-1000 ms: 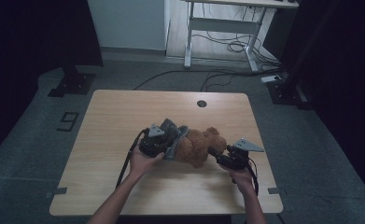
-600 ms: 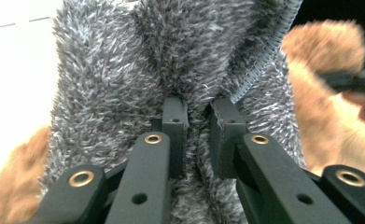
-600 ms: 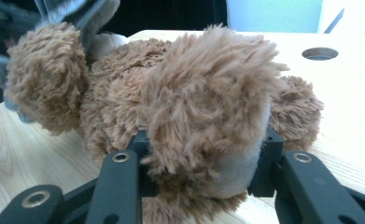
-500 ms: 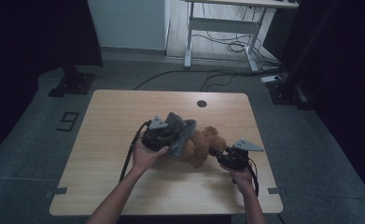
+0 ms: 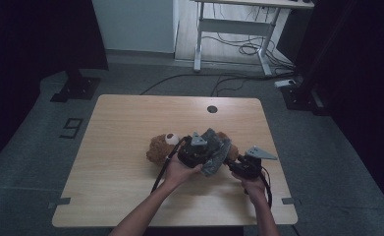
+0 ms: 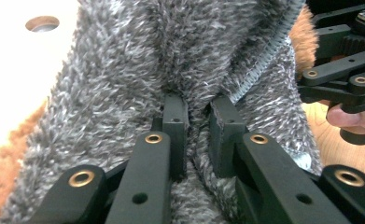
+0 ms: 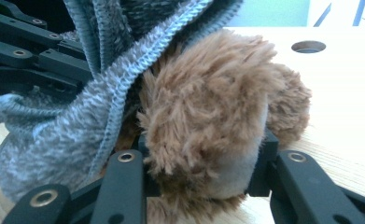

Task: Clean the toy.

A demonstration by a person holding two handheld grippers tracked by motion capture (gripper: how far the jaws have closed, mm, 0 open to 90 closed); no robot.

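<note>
Tabletop: teddy bear [image 5: 161, 147] newly uncovered

Cloth [image 5: 215, 152] lies on bear [image 5: 161, 147], on table [image 5: 121, 123].

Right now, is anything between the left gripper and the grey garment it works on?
Nothing visible. The left gripper already pinches a fold of the grey fuzzy garment between its fingers. The right gripper clamps the brown teddy bear's foot beside it.

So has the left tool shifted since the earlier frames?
Yes. The left tool, shut on the grey cloth, moved rightward, toward below the table's hole.
</note>
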